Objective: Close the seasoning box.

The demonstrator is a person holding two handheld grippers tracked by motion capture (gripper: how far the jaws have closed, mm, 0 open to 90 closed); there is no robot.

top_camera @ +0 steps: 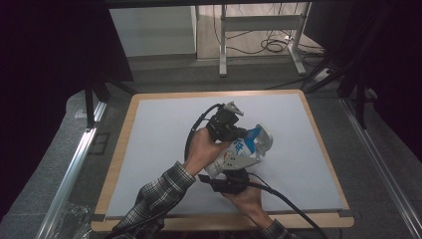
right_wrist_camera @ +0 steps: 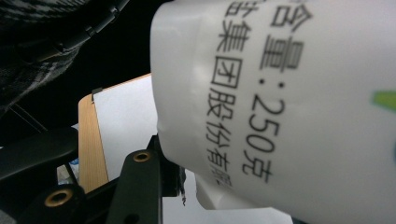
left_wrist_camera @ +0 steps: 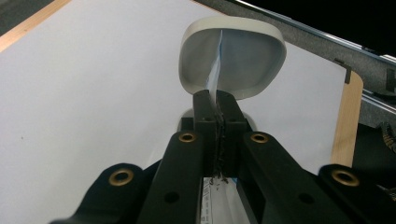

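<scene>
A white and blue bag (top_camera: 243, 148) with black print is held above the white mat between both grippers. My left gripper (top_camera: 242, 133) is shut on its upper edge; in the left gripper view the thin edge (left_wrist_camera: 216, 70) sticks up from the closed gripper (left_wrist_camera: 215, 100). Just beyond stands a white bowl (left_wrist_camera: 243, 56), also at the bag's far end (top_camera: 266, 139) in the high view. My right gripper (top_camera: 230, 175) holds the bag's lower end; up close the bag (right_wrist_camera: 289, 102) reads 250, and one jaw of that gripper (right_wrist_camera: 182, 179) presses its side while the other is hidden.
The white mat (top_camera: 159, 149) covers a table with a wooden rim (top_camera: 115, 164). Metal rails (top_camera: 74, 164) run along both sides. A desk frame and cables (top_camera: 271, 45) stand on the floor beyond the far edge.
</scene>
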